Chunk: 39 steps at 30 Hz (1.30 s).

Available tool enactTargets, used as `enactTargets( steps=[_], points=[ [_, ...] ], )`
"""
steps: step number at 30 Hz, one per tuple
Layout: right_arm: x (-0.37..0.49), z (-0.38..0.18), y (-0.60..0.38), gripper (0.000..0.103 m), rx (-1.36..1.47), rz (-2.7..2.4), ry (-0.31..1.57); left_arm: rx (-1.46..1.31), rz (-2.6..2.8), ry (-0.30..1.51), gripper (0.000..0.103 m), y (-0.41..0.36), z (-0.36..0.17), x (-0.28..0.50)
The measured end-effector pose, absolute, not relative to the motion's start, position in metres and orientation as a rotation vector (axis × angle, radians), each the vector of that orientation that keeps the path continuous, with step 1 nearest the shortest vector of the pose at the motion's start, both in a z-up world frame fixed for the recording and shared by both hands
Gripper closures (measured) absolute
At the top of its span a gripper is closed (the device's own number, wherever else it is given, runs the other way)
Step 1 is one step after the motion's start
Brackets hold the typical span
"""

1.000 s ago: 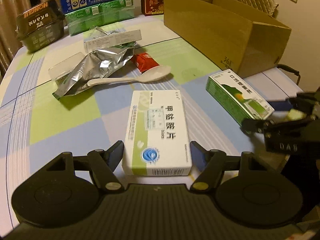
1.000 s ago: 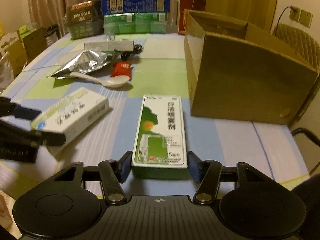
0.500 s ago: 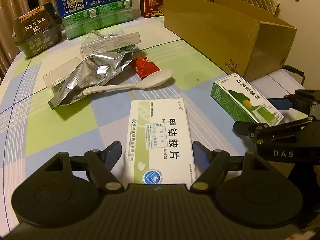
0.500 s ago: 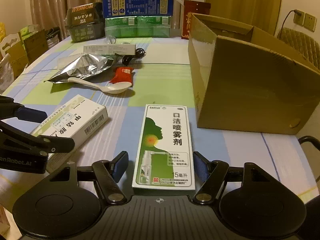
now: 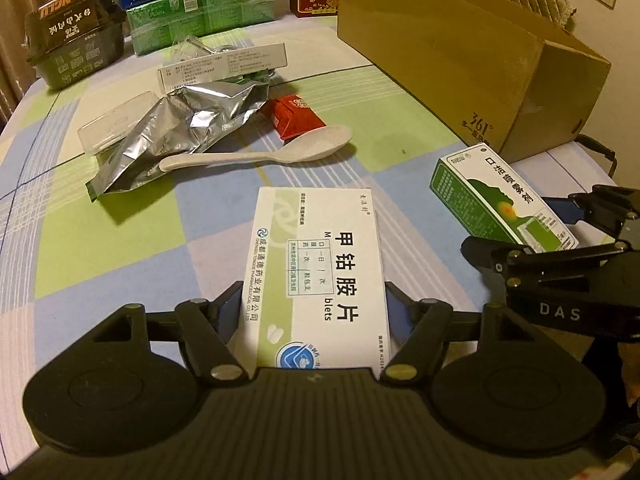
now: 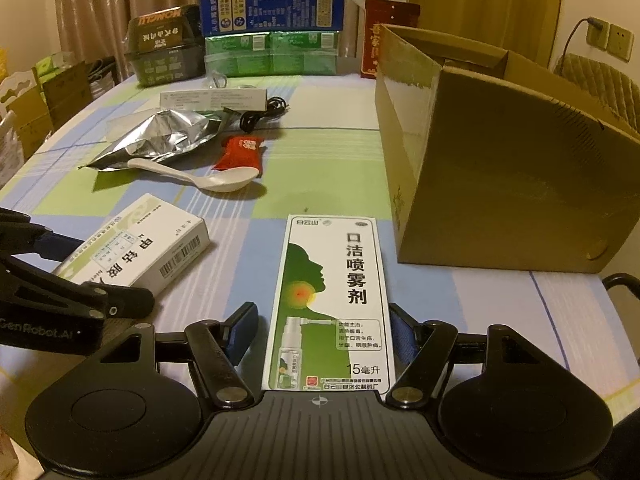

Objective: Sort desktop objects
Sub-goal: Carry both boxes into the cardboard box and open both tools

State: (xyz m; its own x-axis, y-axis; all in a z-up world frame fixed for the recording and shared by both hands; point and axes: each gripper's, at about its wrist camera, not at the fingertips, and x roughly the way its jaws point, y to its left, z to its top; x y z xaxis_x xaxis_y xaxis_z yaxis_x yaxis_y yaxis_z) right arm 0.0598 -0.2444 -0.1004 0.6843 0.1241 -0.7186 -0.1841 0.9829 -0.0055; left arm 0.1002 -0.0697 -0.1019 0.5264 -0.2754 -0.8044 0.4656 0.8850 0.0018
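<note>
White card fills the gap of the left gripper [image 5: 314, 312]: the pill box [image 5: 318, 276] lies flat on the checked table [image 5: 104, 248] between 2 spread fingers [image 5: 230, 312]. Each pad sits at a side of the box, but whether they press it I cannot tell. The box's near end is cut off by the gripper body.

The right gripper [image 6: 324, 330] straddles the green spray box [image 6: 330, 304] the same way, with a clear gap at the left pad and the right pad close to the edge. Its near end is hidden too.

Farther off lie a spoon [image 6: 200, 176], a foil bag [image 6: 160, 140] and a red packet [image 6: 240, 152]. A cardboard carton [image 6: 500, 176] stands to the right, its inside mostly out of sight.
</note>
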Motion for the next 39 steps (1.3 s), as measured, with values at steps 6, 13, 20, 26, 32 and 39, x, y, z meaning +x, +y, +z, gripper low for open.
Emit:
enactTargets(
  steps=[6, 13, 20, 26, 32, 39],
  points=[
    [0.058, -0.099, -0.243, 0.050, -0.087, 0.174, 0.797, 0.216, -0.423, 0.915, 0.036, -0.067, -0.100, 0.096],
    [0.047, -0.083, -0.242, 0.050, -0.095, 0.188, 0.763, 0.192, -0.409, 0.895, 0.036, -0.064, -0.089, 0.084],
    [0.036, -0.053, -0.249, 0.050, -0.082, 0.188, 0.721, 0.156, -0.385, 0.880, 0.036, -0.074, -0.070, 0.063],
    [0.026, -0.016, -0.260, 0.050, -0.074, 0.185, 0.657, 0.127, -0.369, 0.856, 0.036, -0.083, -0.044, 0.046],
    [0.020, 0.019, -0.277, 0.050, -0.074, 0.185, 0.611, 0.128, -0.378, 0.817, 0.036, -0.101, -0.011, 0.038],
    [0.031, 0.061, -0.325, 0.050, -0.062, 0.121, 0.561, 0.130, -0.449, 0.760, 0.036, -0.153, 0.030, 0.053]
  ],
)
